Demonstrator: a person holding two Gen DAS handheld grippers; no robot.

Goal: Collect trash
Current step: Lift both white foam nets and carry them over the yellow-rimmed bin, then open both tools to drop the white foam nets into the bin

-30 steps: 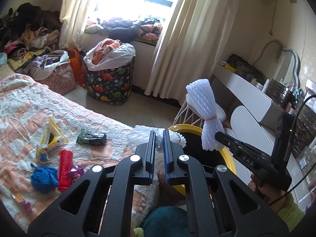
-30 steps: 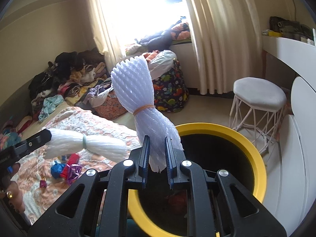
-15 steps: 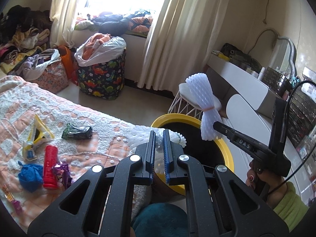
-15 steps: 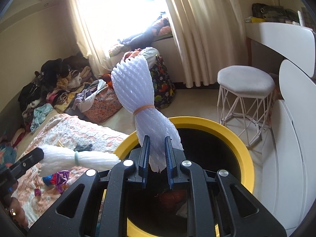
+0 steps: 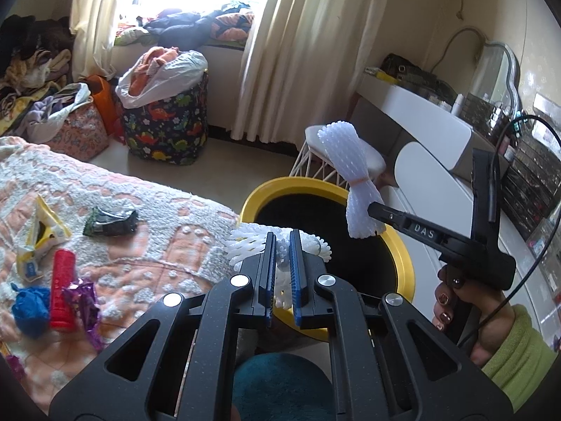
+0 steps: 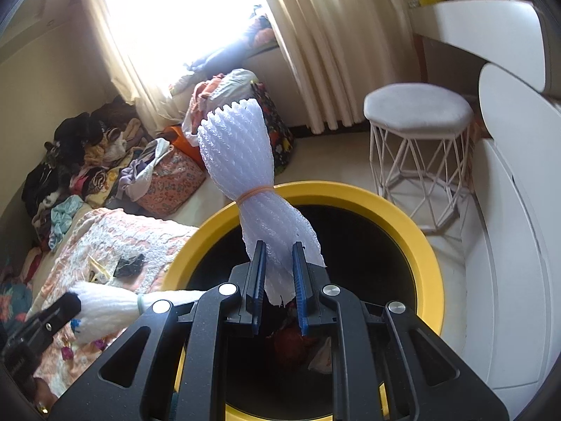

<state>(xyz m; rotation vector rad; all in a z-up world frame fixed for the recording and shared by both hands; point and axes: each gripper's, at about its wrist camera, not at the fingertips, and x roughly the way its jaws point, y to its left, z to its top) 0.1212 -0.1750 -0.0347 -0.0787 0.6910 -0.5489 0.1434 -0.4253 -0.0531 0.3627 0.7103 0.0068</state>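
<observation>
My left gripper (image 5: 281, 242) is shut on a white foam net bundle (image 5: 280, 242) at the near left rim of the yellow-rimmed black trash bin (image 5: 408, 266). My right gripper (image 6: 277, 249) is shut on a second white foam net bundle (image 6: 242, 154), tied with an orange band, and holds it upright over the bin's opening (image 6: 431, 256). The right gripper with its bundle (image 5: 350, 182) also shows in the left wrist view, and the left bundle (image 6: 112, 301) shows in the right wrist view. Some trash (image 6: 291, 343) lies at the bin's bottom.
The bed (image 5: 140, 203) at the left holds a dark wrapper (image 5: 110, 222), a yellow packet (image 5: 42, 231), a red tube (image 5: 62, 287), a blue ball (image 5: 29, 307) and purple foil (image 5: 84, 301). A white stool (image 6: 417, 112) and white desk (image 5: 420, 112) stand beyond the bin.
Both grippers have moved toward the bin with their bundles; the bin now looks larger and sits more under the right gripper's bundle. Both stay shut.
</observation>
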